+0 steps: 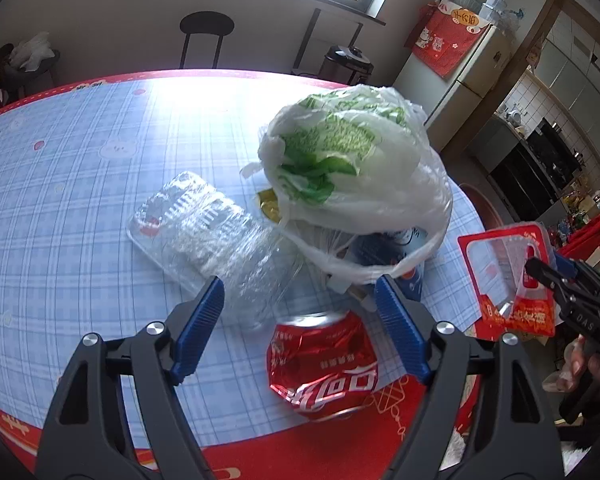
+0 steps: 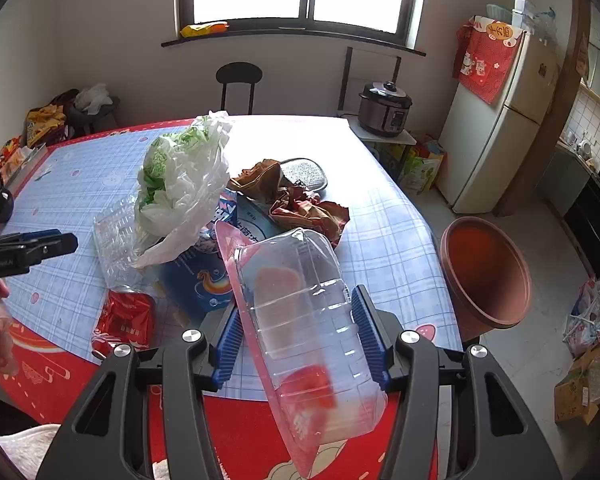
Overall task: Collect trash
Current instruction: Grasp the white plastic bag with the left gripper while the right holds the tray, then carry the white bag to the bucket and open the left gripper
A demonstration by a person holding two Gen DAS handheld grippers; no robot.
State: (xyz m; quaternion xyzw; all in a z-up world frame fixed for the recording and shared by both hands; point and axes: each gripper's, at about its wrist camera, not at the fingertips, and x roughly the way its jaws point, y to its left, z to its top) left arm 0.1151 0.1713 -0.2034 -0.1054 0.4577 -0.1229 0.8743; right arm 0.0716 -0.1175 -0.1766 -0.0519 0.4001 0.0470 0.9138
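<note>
The desk (image 1: 60, 168) carries a blue checked cloth with a red border. Items are listed from left to right as the left wrist view shows them.

1. A clear plastic tray (image 1: 204, 232) lies flat on the cloth, left of centre.
2. The left gripper (image 1: 300, 300) hovers above the desk with its jaws wide apart and nothing between the pads. Its left blue pad stands over the near edge of the clear plastic tray.
3. A crushed red can (image 1: 324, 364) lies on its side on the cloth, below the gap between the open jaws, at the near edge of the desk.
4. A white plastic bag (image 1: 352, 168) with green print stands behind the can, bulging and partly open. It rests against a blue carton (image 2: 204, 276).
5. In the right wrist view, crumpled brown wrappers (image 2: 300, 204) lie on the desk behind the blue carton.
6. The right gripper (image 2: 300, 340) is clamped on a clear plastic package (image 2: 300, 320) with a red card backing. The package is raised off the cloth, tilted, near the right edge of the desk.
7. A brown basin (image 2: 486, 272) sits beyond the right edge of the desk, its mouth tilted toward the camera.
</note>
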